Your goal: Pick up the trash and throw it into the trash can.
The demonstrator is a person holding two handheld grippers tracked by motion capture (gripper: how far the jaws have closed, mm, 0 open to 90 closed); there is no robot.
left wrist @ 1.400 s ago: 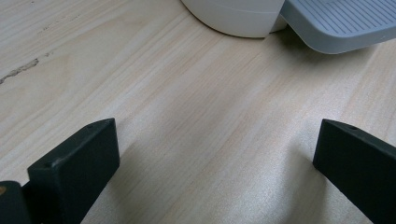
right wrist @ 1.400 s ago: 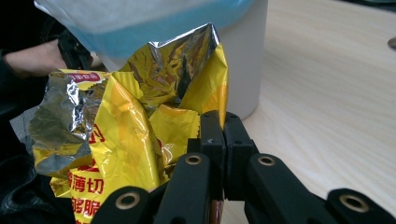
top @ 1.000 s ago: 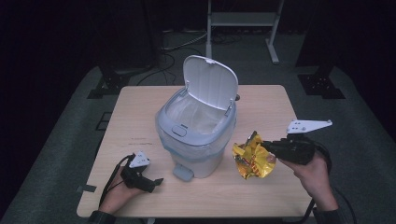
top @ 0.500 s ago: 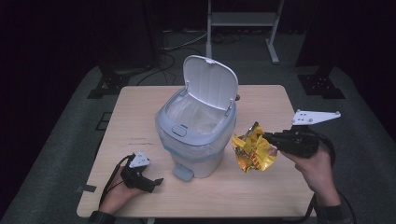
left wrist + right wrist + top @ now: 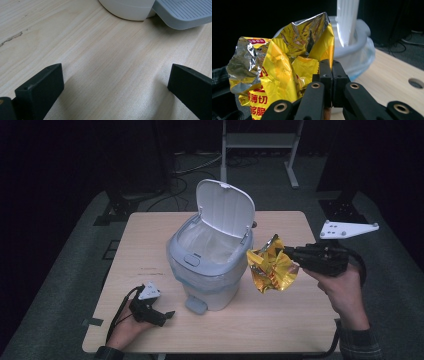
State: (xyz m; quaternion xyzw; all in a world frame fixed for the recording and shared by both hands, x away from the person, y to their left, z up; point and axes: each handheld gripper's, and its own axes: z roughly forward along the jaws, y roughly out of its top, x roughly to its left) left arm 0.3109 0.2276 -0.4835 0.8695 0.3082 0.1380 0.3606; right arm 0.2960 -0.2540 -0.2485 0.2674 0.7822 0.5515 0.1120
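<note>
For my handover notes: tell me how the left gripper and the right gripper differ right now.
The left gripper rests low on the light wooden table, its jaws wide apart with nothing between them; the right gripper is held up in the air beside the open white pedal bin, jaws shut on a crumpled yellow foil snack bag. Both are black, hand-held, and trail a cable.

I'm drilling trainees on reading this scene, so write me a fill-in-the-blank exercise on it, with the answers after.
1. The right gripper is shut on a crumpled yellow and ____ snack wrapper.
2. The lid of the white pedal bin stands ____.
3. The left gripper rests low on the wooden table with its jaws ____.
4. The grey pedal sticks out at the bin's ____.

Missing words: silver; open; open; base
</note>
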